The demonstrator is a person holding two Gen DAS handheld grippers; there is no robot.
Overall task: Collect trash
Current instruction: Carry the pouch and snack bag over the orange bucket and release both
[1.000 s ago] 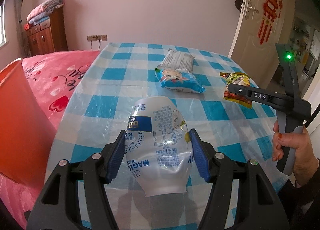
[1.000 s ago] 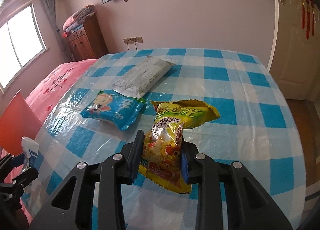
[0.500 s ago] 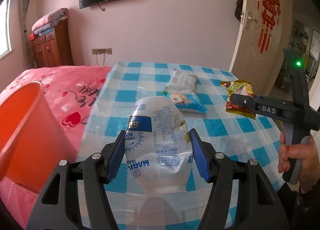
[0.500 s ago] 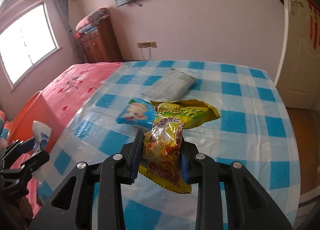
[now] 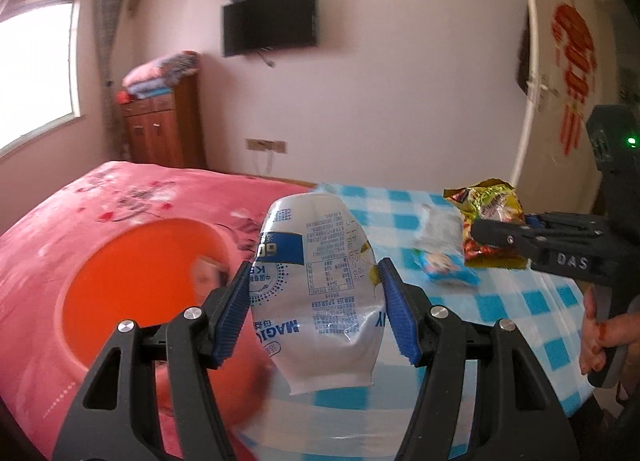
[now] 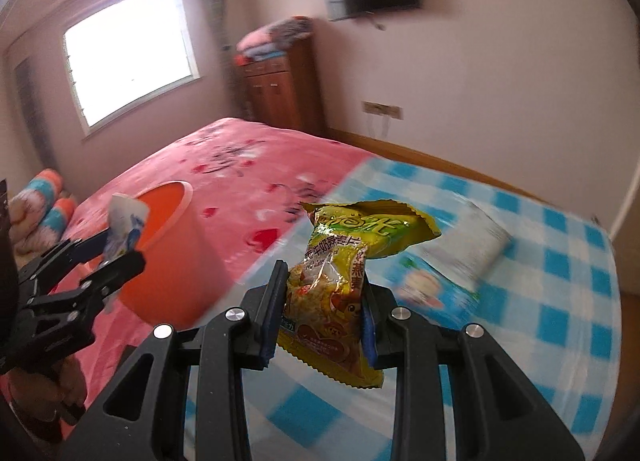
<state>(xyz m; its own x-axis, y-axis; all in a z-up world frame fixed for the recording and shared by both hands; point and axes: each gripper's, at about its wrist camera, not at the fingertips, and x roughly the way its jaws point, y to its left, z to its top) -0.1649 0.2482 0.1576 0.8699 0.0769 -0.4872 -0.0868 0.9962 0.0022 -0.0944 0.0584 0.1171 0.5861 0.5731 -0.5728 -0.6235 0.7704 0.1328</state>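
Left gripper (image 5: 316, 309): black plastic frame, 2 angular fingers with triangular cut-outs, 4 silver screw heads across the linkage, ribbed blue pads (image 5: 232, 317) lining the inner faces.

Right gripper (image 6: 322, 313): same build, black frame, 4 silver screws, blue pads (image 6: 267, 325) edged in black. Seen from the left wrist camera, its body carried white lettering "DAS", a small silver screw near the finger tip, a lit green indicator lamp on the upper housing, and a grey handle below.

Right hand (image 5: 596, 333): red nail varnish visible; any sleeve too dark to tell.
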